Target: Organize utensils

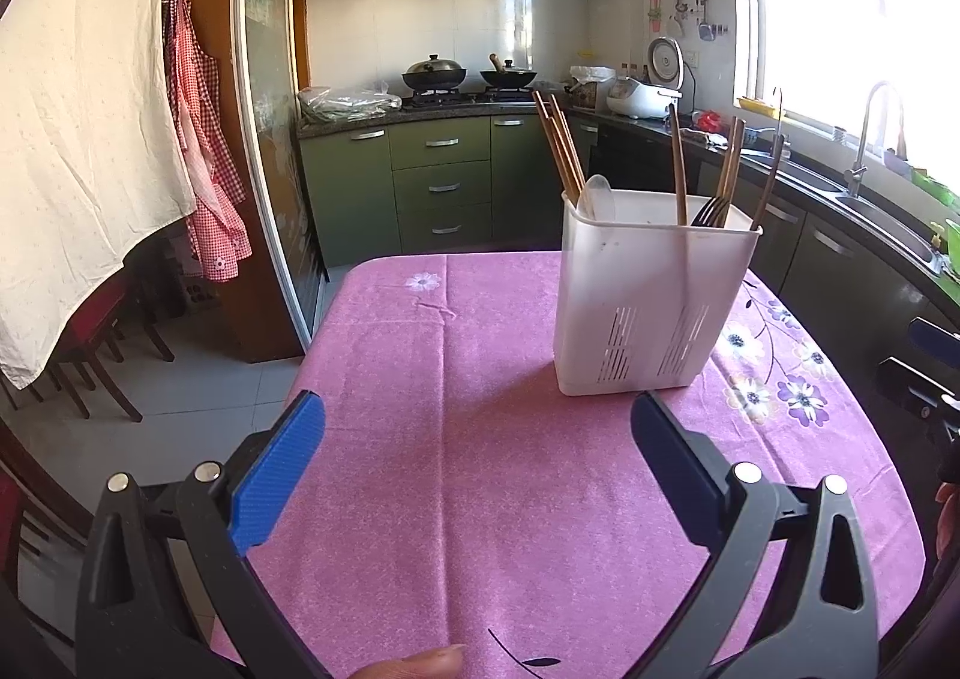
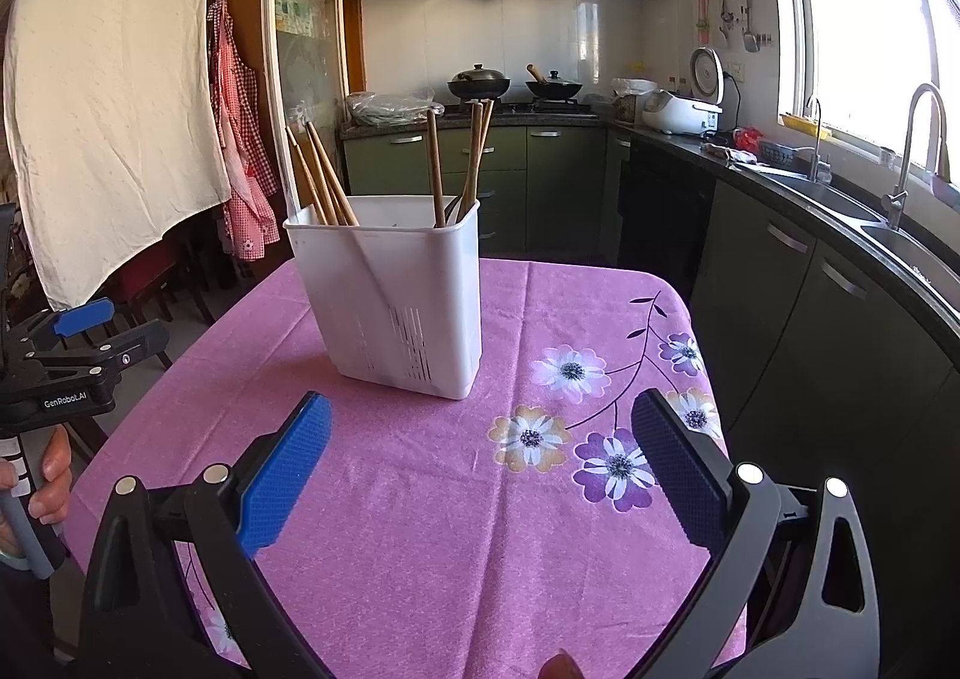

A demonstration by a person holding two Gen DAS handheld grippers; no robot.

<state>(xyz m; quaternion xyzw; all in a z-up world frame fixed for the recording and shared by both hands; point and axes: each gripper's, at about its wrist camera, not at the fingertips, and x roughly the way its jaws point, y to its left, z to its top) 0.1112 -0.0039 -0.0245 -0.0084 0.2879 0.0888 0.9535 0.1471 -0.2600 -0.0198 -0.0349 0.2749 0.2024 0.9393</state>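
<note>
- White plastic utensil holder stands upright on the desk, on a pink floral cloth; slotted vents low on its front wall.
- From the left wrist view it sits ahead and to the right of the left gripper; from the right wrist view it sits ahead and a bit left of the right gripper.
- Wooden chopsticks lean out of the holder's left end, several bunched together.
- More brown handles stick up at the right end, some leaning.
- Fork at the right end, tines up, just above the rim.
- White spoon near the left end, bowl up, beside the chopsticks.
- Left gripper: jaws wide apart, nothing between them, over bare cloth just short of the holder.
- Right gripper: jaws wide apart, nothing held, over the flower print, holder just past the fingertips.
- Left gripper also shows from the side in the right wrist view at far left, a hand around its handle.
- No loose utensils visible on the cloth.
- Background: green cabinets, stove with two woks, sink under the window at right.
</note>
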